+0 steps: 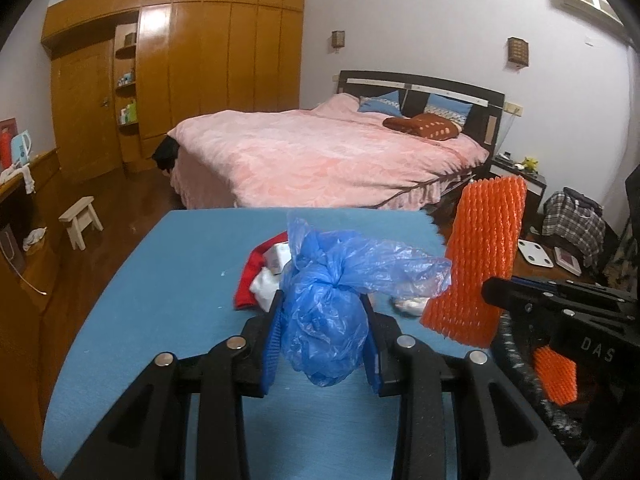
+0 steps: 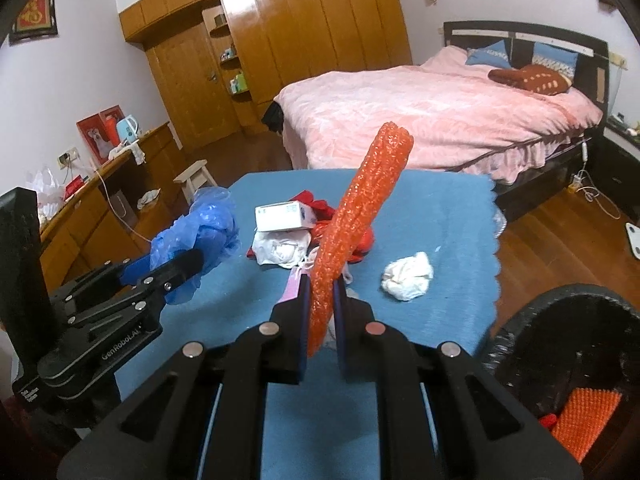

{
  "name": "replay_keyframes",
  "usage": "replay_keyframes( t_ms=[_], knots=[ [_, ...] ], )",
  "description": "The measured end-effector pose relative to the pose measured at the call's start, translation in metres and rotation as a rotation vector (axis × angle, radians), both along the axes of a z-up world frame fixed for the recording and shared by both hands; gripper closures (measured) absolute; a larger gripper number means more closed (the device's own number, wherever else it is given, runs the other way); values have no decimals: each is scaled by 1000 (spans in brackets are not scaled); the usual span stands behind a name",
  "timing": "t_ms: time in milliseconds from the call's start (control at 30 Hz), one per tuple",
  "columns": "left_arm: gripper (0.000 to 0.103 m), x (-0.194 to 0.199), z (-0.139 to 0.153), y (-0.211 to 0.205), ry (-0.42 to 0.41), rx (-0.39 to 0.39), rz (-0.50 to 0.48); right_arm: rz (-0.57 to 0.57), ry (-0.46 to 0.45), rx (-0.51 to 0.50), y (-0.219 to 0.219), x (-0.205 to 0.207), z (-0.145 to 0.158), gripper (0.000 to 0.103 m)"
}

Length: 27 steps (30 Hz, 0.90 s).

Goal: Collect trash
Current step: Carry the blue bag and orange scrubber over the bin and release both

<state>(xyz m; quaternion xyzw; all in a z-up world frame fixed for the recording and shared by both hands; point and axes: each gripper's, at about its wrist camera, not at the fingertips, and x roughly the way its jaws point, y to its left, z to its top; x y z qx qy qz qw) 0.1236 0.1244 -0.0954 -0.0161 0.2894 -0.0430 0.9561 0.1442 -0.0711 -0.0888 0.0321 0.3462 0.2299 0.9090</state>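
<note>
**Both grippers loaded over the blue table**

Left wrist view: the left gripper is closed on a crumpled blue plastic bag, its blue-padded fingers pressing the bunched middle while loose film trails off to the right. The bag hangs above the blue table. Beyond it lie a red wrapper and a small white box. At right, the right gripper holds an orange foam net upright (seen broadside here).

Right wrist view: the right gripper is pinched nearly closed on the orange foam net, which stands tilted toward the far right. The left gripper carries the blue plastic bag at left. On the table remain the white box, a crumpled white tissue to the right, and other white and red scraps. A black bin sits near right, with another piece of orange netting inside.
</note>
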Motion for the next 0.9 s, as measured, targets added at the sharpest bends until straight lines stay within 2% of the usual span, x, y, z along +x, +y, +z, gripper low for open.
replay_keyframes(
  t_ms=[367, 900],
  knots=[
    [69, -17, 14, -41, -20, -5, -89, -100, -24, -8, -52, -33, 11, 92],
    [69, -37, 17, -122, -21, -13, -263, -255, -34, -53, -135, -75, 3, 92]
  ],
)
